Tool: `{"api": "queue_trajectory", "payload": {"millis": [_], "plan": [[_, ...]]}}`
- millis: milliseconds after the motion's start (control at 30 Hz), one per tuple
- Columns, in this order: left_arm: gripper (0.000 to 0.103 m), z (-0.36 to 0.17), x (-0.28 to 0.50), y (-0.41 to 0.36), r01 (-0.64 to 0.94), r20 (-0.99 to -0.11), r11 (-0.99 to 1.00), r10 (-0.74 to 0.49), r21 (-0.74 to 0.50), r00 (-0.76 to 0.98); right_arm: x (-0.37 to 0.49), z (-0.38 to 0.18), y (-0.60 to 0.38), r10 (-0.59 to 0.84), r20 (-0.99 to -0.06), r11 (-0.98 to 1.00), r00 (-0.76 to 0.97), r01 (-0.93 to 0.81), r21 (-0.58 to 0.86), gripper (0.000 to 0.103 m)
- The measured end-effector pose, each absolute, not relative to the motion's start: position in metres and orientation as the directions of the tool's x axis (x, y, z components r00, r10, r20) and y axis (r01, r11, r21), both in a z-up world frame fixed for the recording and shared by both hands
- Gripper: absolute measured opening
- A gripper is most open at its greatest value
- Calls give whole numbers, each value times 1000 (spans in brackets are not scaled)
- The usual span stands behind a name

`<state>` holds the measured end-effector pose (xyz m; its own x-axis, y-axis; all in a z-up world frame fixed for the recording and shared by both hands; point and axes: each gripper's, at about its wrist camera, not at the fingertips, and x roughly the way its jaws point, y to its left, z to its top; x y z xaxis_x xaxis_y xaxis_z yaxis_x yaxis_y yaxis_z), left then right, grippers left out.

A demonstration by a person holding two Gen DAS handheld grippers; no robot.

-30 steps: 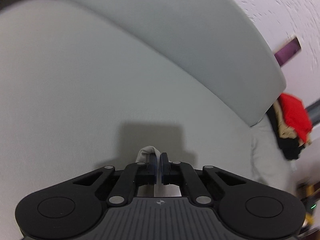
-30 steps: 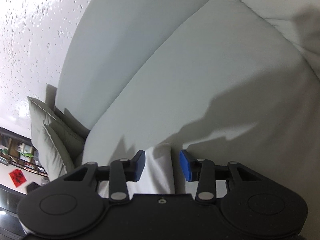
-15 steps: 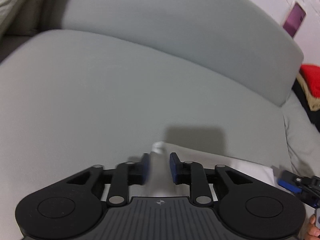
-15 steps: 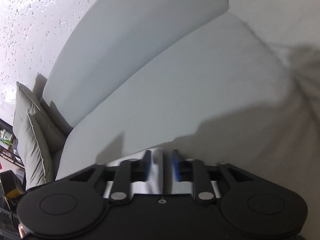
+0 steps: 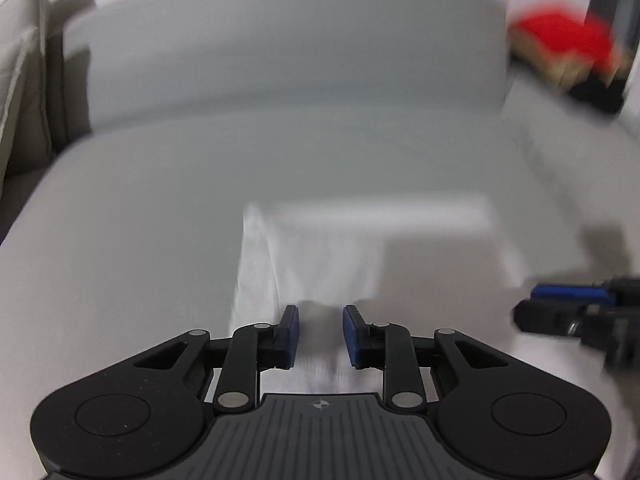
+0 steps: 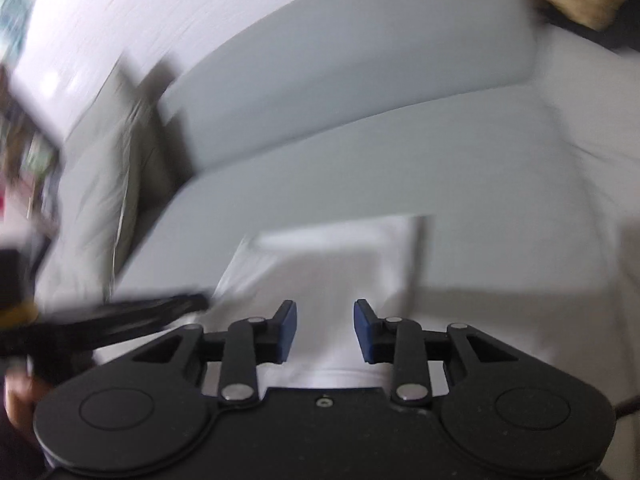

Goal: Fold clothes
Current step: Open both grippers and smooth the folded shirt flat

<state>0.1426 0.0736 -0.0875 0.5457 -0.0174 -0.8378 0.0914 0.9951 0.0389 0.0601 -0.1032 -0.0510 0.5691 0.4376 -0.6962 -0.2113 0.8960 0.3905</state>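
Observation:
A white garment (image 5: 320, 252) lies folded flat on the grey sofa seat (image 5: 160, 200); it also shows in the right wrist view (image 6: 332, 268). My left gripper (image 5: 320, 334) is open and empty, just above the garment's near edge. My right gripper (image 6: 325, 330) is open and empty over the same garment. The right gripper shows blurred at the right edge of the left wrist view (image 5: 580, 312). The left gripper shows as a dark blur at the left of the right wrist view (image 6: 120, 320). Both views are motion-blurred.
The grey sofa backrest (image 5: 280, 40) runs behind the seat. A pile of red, tan and black clothes (image 5: 568, 52) lies at the far right of the sofa. Beige cushions (image 5: 20, 92) stand at the left end, also in the right wrist view (image 6: 108, 184).
Both grippers have let go of the white garment and opened. They have pulled back, so the garment now lies flat on the seat ahead of them.

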Motion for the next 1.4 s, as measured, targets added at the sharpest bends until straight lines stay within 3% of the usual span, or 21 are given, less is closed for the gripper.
{"api": "queue_trajectory", "payload": {"millis": [67,200,467,600,733,900,967,1000,1233,1300,1400], "plan": [[27,-91,131,81,63,-849,995,29,72,527,62,-69,-79,369,-775,927,513,-266,265,26],[27,-83,94,105,21,-852,993,86,114,517,32,-69,-87,293,-805,942,516,-297,153,22],[29,-54,17,123,-54,-792,993,113,101,599,-36,-36,-142,338,-777,941,532,-205,269,30],[42,-40,-13,109,-68,-742,994,111,88,661,-50,-18,-149,375,-722,922,581,-155,355,36],[44,-40,-26,102,-60,-742,995,95,74,664,-58,-16,-145,387,-713,915,584,-152,373,43],[44,-40,-29,92,-28,-734,999,51,43,678,-61,-21,-133,388,-719,918,577,-174,355,39],[44,-43,-19,84,-5,-719,999,41,53,693,-61,-21,-126,394,-715,918,577,-201,342,27],[44,-45,-13,81,6,-717,998,38,59,696,-59,-21,-120,397,-715,917,575,-220,332,26],[44,-69,32,67,28,-765,983,121,179,633,-27,-33,-77,373,-751,923,546,-300,240,26],[47,-83,39,73,10,-822,982,151,188,550,-22,-48,-71,327,-794,935,512,-295,195,26],[47,-77,29,81,4,-816,989,118,146,566,-33,-56,-76,319,-803,935,503,-306,180,27]]}}
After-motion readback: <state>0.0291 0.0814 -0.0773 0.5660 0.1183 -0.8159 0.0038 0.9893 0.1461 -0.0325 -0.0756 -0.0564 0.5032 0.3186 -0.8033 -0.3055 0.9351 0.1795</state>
